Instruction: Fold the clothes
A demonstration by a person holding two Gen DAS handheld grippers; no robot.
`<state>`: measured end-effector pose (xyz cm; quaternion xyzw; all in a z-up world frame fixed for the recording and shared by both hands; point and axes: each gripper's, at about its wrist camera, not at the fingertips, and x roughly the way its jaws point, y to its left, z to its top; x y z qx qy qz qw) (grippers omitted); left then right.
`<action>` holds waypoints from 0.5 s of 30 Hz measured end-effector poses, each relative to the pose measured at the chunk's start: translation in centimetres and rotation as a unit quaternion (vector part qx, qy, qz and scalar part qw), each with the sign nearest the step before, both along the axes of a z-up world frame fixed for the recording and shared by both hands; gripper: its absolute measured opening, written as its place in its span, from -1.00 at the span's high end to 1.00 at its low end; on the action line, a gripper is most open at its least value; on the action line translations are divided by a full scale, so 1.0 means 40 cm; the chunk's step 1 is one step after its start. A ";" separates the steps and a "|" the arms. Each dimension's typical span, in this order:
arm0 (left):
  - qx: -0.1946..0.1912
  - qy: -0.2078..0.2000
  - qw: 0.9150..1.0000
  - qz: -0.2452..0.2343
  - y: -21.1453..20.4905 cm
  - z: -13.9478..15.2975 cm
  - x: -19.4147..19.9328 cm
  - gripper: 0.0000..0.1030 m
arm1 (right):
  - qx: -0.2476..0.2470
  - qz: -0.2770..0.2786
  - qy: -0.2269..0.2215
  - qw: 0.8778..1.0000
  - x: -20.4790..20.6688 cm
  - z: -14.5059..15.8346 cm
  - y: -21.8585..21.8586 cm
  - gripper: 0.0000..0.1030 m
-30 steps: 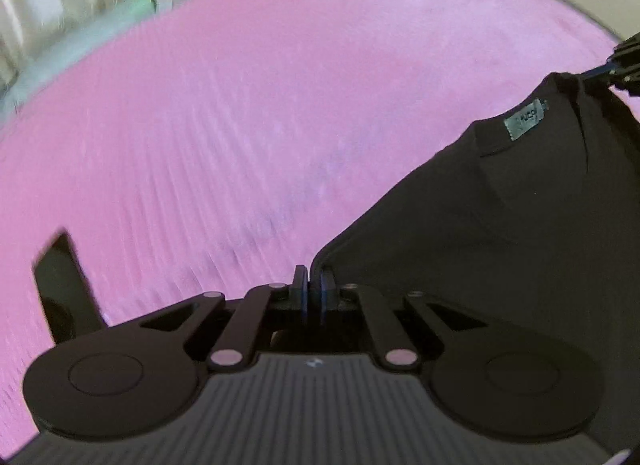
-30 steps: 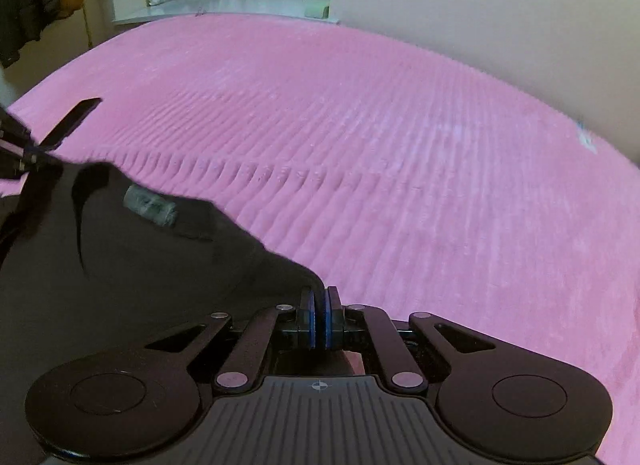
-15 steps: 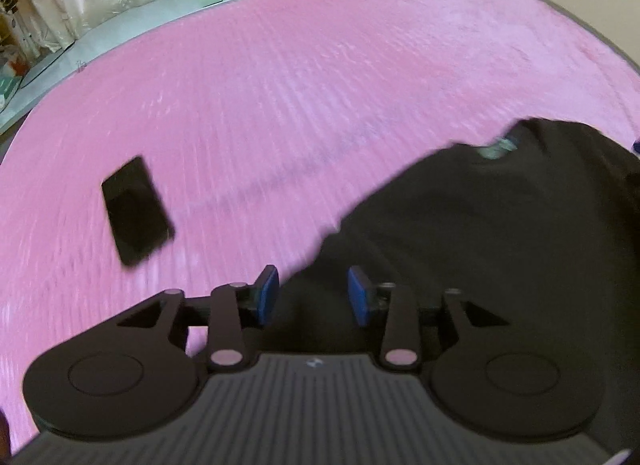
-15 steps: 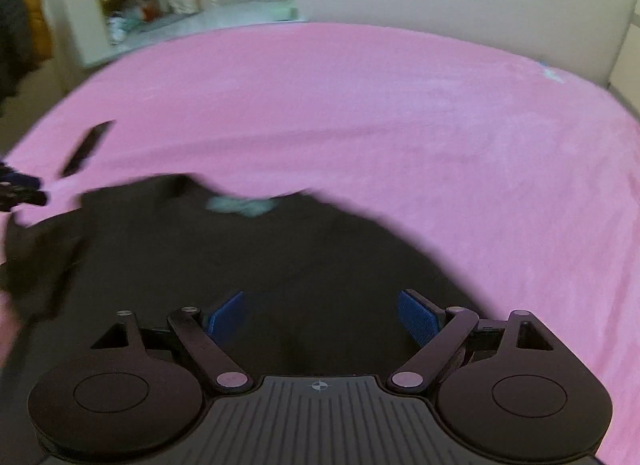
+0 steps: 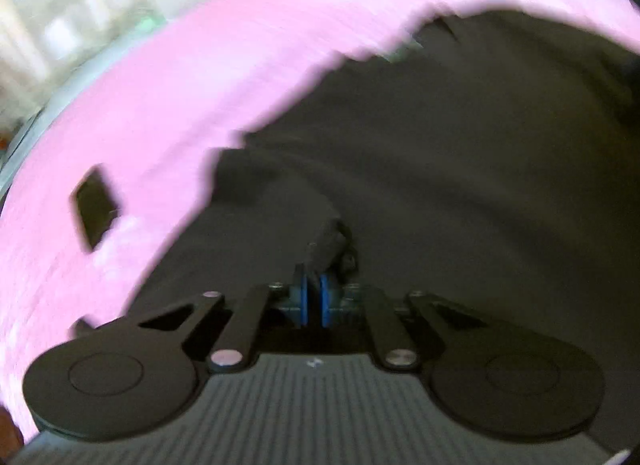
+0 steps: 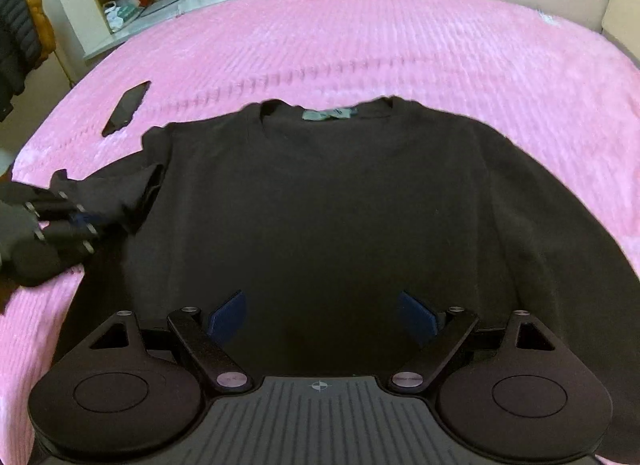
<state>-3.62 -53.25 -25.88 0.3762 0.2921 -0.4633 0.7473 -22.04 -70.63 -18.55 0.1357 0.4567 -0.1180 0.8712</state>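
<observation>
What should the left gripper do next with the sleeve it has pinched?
Probably carry the sleeve inward across the shirt. The left gripper is shut on it, and the shirt lies flat on the pink blanket.

I see the shirt (image 6: 340, 205) lying mid-frame on the bed (image 6: 400, 45), the phone (image 6: 126, 107) at upper left beside its sleeve (image 6: 132, 189).
</observation>
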 end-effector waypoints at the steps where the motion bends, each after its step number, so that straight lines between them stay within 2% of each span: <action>1: -0.019 -0.013 0.999 0.025 0.044 0.040 0.025 0.92 | -0.003 0.003 0.001 1.000 -0.001 0.011 0.016 -0.67; 3: -0.055 -0.029 0.995 0.073 0.143 0.116 0.080 0.92 | -0.007 0.010 0.003 1.000 -0.003 0.028 0.048 -0.67; 7: -0.106 -0.069 0.977 0.172 0.414 0.240 0.221 0.92 | -0.001 0.028 0.008 1.000 0.008 0.037 0.152 -0.67; 10: -0.092 -0.086 0.963 0.238 0.586 0.235 0.331 0.93 | 0.005 0.039 0.012 0.999 0.018 0.021 0.239 -0.67; 15: -0.087 -0.041 0.939 0.332 0.792 0.134 0.488 0.92 | 0.025 0.039 0.029 0.999 0.032 -0.020 0.383 -0.67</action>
